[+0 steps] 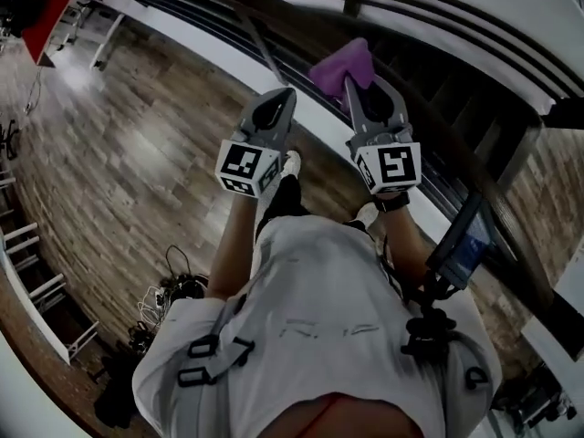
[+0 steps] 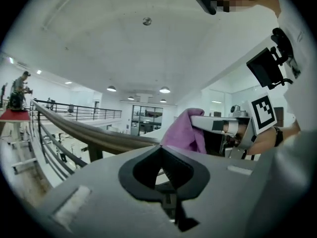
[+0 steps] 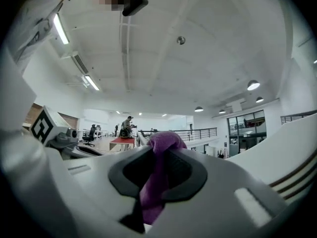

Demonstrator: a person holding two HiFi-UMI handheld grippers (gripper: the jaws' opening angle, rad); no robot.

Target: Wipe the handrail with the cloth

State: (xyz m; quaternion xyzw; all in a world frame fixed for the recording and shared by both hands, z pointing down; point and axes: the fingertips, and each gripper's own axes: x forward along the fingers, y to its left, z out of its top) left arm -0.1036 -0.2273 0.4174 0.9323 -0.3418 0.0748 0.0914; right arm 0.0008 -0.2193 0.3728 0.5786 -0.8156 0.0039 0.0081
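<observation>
A purple cloth (image 1: 344,66) is pinched in my right gripper (image 1: 363,88), which is shut on it just short of the dark wooden handrail (image 1: 274,12). In the right gripper view the cloth (image 3: 157,175) hangs through the closed jaws and bunches above the tips. My left gripper (image 1: 274,108) points toward the rail beside it, shut with nothing between its jaws. From the left gripper view the handrail (image 2: 84,133) runs off to the left, and the cloth (image 2: 185,132) with the right gripper (image 2: 200,120) sits to the right.
Below the handrail run dark metal rails (image 1: 196,16) and posts (image 2: 94,152) of a balcony over a wooden floor (image 1: 128,153). A red table (image 1: 47,15) stands at the far left. A tablet (image 1: 465,243) hangs at the person's right side.
</observation>
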